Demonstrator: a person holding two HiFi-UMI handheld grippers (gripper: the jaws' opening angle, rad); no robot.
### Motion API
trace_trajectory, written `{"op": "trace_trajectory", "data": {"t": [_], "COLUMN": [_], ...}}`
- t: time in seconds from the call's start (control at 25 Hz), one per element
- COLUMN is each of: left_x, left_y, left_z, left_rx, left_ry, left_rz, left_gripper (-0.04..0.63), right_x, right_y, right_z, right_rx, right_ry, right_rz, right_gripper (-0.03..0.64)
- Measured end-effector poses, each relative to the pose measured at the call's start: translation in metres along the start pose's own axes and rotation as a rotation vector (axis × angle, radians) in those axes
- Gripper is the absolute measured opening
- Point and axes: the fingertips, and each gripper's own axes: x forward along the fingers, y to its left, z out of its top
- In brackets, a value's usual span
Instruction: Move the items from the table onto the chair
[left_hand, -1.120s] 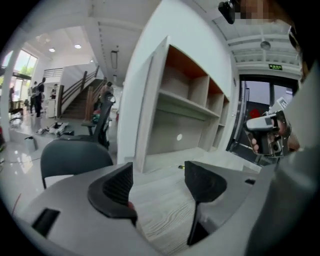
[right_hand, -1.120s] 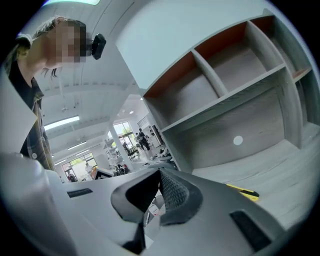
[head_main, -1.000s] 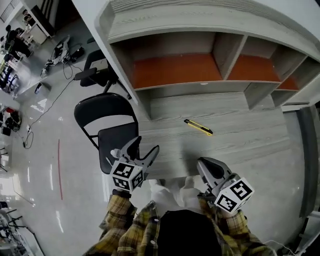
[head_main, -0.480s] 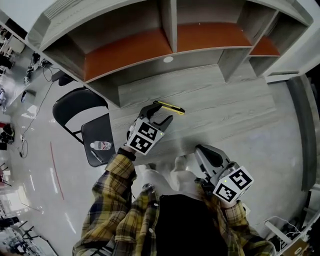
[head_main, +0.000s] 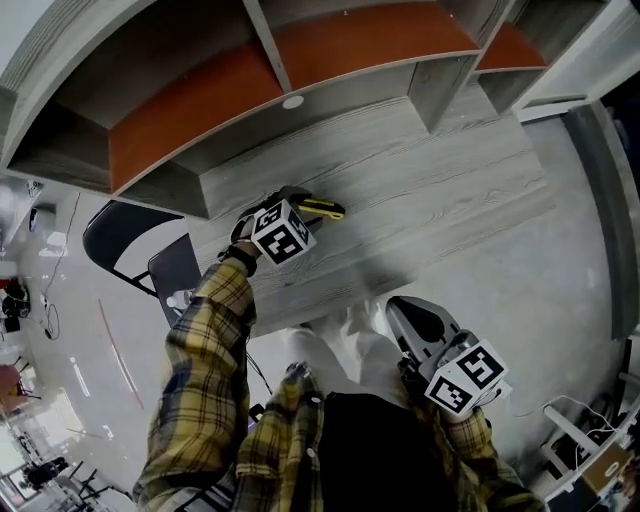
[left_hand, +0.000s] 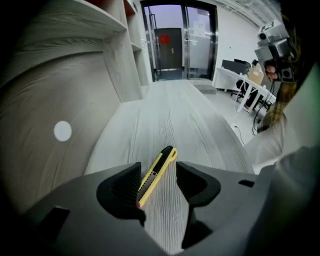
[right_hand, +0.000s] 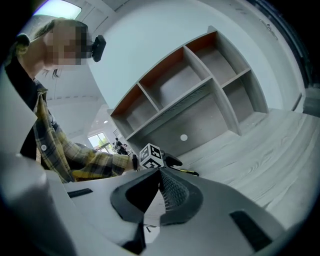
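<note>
Pick-up step. Left gripper (head_main: 297, 203) pointed down over the yellow utility knife (left_hand: 159, 169), which lay flat on the desk (head_main: 440, 190) between its jaws. The jaws had just been closing but weren't pinching yet. Right gripper (right_hand: 160, 186) was closed and empty. Next move, likely: finish the squeeze, lift clear, carry to the chair (head_main: 172, 268).

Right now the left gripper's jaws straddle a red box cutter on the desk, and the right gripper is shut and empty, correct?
Wrong colour: the box cutter is yellow, as the left gripper view shows. It lies on the desk between the left gripper's jaws, which have just been closing; the right gripper is shut and empty.
</note>
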Motion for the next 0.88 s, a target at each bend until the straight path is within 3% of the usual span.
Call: {"op": "trace_trajectory", "data": {"t": [0.16,0.32,0.6,0.68,0.88], "left_x": [0.023,0.033,0.045,0.043,0.044], "left_y": [0.003,0.004,-0.001,-0.002,-0.009], "left_z": [-0.01,-0.01,-0.021,-0.025,-0.025], "left_rx": [0.182,0.304,0.385,0.403,0.403], "left_ry": [0.133,0.224,0.354,0.4,0.374], "left_rz": [-0.095,-0.17,-0.265,-0.28,-0.285], "left_gripper": [0.218,0.216,0.214,0.182,0.123], "right_x": [-0.002,-0.004,-0.008,-0.009,-0.008], "right_y": [-0.007,-0.017,-0.033,-0.035,-0.035], "right_z": [-0.003,-0.003,0.005,0.003,0.0], "right_rx": [0.032,0.049,0.073,0.081,0.088], "right_ry": [-0.01,-0.018,-0.047,-0.048,-0.043], "right_rz": [-0.024,-0.046,-0.072,-0.074,-0.067], "right_gripper": [0.018,0.018,0.018,0.018,0.018]}}
